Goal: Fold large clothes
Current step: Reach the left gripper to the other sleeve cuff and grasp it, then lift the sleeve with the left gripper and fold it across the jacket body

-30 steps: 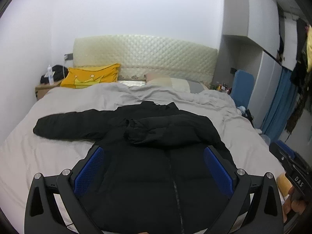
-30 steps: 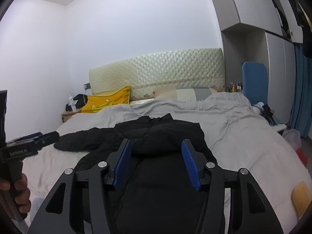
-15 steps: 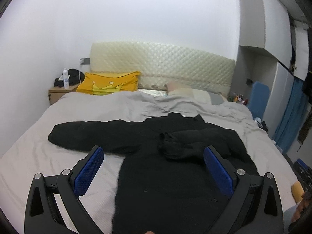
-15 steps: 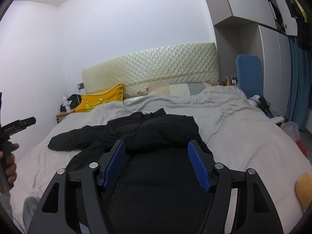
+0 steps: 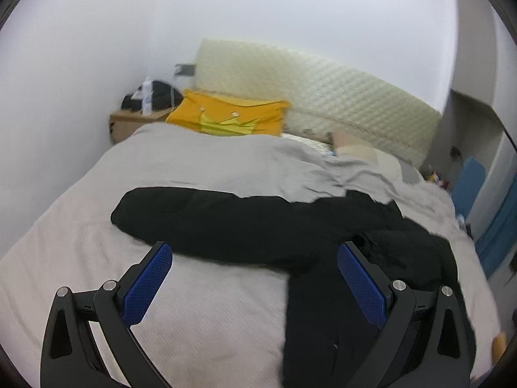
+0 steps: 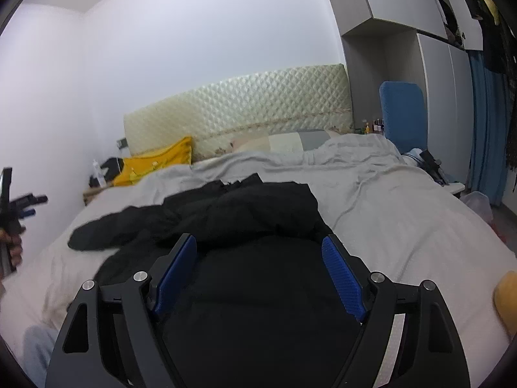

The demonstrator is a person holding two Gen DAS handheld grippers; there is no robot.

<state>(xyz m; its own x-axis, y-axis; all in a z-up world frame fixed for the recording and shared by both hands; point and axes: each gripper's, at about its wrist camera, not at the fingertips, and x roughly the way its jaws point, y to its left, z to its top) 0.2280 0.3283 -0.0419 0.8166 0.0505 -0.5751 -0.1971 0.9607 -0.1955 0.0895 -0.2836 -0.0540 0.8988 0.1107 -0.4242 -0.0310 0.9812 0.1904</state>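
A black puffer jacket [image 5: 323,242] [image 6: 258,274] lies front up on the bed. Its right sleeve is folded across the chest, and its left sleeve [image 5: 200,216] stretches out flat to the left. My left gripper [image 5: 255,252] hovers open above the bed, with the outstretched sleeve just beyond its blue pads and nothing between them. My right gripper [image 6: 258,245] hangs over the jacket's body, its jaws opening, with no cloth pinched between the pads. In the right wrist view the left gripper [image 6: 19,203] shows at the far left edge, held by a hand.
The bed [image 5: 194,307] has a light grey cover and a quilted cream headboard [image 5: 323,97]. A yellow pillow [image 5: 232,116] lies at the head, and a small nightstand [image 5: 129,123] with a bottle stands left of it. A blue chair [image 6: 404,113] and cabinets stand on the right.
My left gripper has swung well to the left, from over the jacket's body to before the outstretched sleeve. The right gripper's jaws have spread wider and it has sunk a little toward the jacket.
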